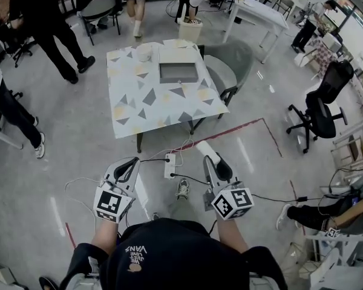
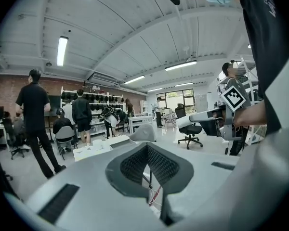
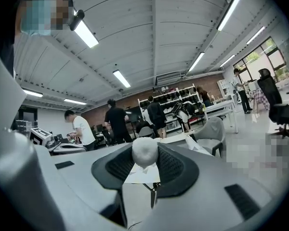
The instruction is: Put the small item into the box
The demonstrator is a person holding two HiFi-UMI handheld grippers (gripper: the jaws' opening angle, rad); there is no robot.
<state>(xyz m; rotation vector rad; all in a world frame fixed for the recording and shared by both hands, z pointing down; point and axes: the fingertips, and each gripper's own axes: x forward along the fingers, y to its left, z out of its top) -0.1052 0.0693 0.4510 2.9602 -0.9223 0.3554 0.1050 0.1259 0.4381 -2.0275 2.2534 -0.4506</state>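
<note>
Low in the head view, I am holding both grippers above the grey floor point(image 1: 78, 138), well apart from the white desk point(image 1: 157, 104) with its grey and yellow triangle pattern. On the left gripper point(image 2: 147, 150), the fingers are pressing together, empty. On the right gripper point(image 3: 144, 159), the fingers are standing partly apart, clamping the small white round item point(image 3: 145, 150) on both sides. At upper middle, the open grey rectangular box point(image 1: 178, 72) is sitting on that desk.
</note>
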